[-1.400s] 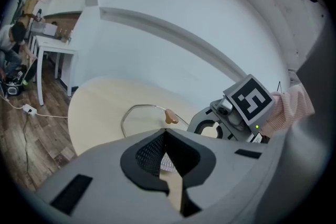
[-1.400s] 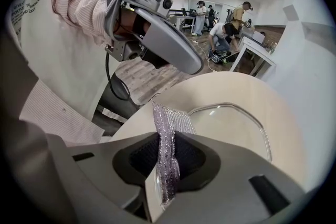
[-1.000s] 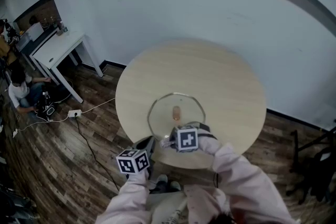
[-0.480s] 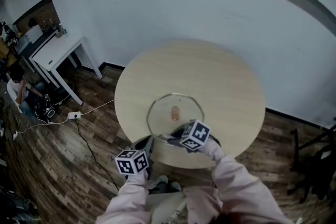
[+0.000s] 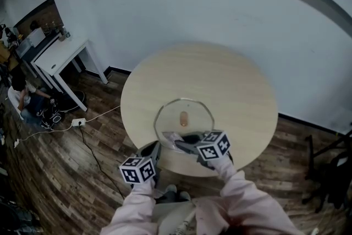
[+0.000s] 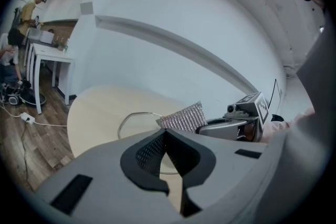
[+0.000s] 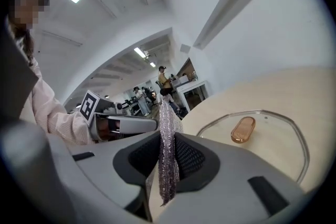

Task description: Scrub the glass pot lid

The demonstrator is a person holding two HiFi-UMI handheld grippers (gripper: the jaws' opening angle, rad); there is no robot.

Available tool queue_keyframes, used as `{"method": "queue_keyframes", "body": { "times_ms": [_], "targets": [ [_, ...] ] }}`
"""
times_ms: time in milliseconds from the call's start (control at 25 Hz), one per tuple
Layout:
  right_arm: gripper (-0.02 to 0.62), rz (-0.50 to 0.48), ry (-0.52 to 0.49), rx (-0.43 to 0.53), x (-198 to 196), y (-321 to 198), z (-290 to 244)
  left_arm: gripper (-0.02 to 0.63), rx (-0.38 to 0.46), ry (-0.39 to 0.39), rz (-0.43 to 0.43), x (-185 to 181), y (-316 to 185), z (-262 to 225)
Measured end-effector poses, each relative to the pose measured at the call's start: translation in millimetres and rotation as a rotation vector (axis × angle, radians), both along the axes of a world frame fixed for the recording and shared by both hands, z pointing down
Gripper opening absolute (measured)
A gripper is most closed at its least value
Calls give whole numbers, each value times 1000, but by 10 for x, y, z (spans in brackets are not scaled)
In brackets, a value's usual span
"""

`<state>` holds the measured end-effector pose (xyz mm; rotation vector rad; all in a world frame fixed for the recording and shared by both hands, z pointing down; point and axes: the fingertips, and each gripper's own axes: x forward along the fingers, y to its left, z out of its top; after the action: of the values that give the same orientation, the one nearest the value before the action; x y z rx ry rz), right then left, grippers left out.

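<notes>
Fingers of the right gripper [image 7: 167, 139] are closed on a silvery mesh scrub pad [image 7: 167, 123], which stands on edge between them and sticks out above and below the pads in the right gripper view. In the head view this gripper [image 5: 184, 144] sits just below the frame's centre, and the scrub pad [image 5: 171, 139] lies over the lower rim of the glass pot lid [image 5: 193, 110]. The lid lies flat on the round pale-wood bench [image 5: 225, 80], in the half nearer the person, with its amber knob [image 5: 184, 117] at its middle. In the right gripper view the lid [image 7: 273, 136] fills the lower right, and the knob [image 7: 243, 129] is well clear of the pad. The left gripper [image 6: 165, 132] has its fingers together, tip to tip. In the head view it [image 5: 155, 151] sits at the bench's lower left edge, just beside the lid's rim. From the left gripper view the scrub pad [image 6: 184, 117] shows at centre above the fingers, with the lid [image 6: 128, 118] to its left. Each gripper's cube carries black-and-white square markers, and pale pink sleeves [image 5: 247, 195] run to the bottom of the head view. At the upper left a white desk [image 5: 58, 52] stands on a wood floor [image 5: 71, 168], a person [image 5: 22, 99] sits beside it, and a white power strip [image 5: 77, 119] lies nearby.
</notes>
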<state>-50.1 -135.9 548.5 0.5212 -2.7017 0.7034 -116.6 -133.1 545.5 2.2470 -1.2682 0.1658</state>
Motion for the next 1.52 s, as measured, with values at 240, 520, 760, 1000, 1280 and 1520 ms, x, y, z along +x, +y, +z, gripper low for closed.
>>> {"method": "queue_keyframes", "body": {
  "times_ms": [240, 520, 760, 1000, 1280, 1520],
  "targets": [
    [77, 111, -159, 56, 41, -60, -292, -6, 39, -1, -2, -20, 11, -92],
    [77, 172, -270, 185, 62, 41, -549, -6, 119, -11, -2, -50, 44, -263],
    [77, 226, -321, 267, 78, 91, -756, -5, 196, -15, 6, -56, 78, -431],
    [74, 224, -330, 312, 50, 148, -815, -6, 234, -13, 20, -56, 130, -488],
    [74, 209, -332, 321, 63, 184, -816, -6, 256, -15, 20, -42, 138, -552],
    [72, 190, -334, 337, 45, 210, -831, -6, 267, -24, 30, -33, 147, -576]
  ]
}}
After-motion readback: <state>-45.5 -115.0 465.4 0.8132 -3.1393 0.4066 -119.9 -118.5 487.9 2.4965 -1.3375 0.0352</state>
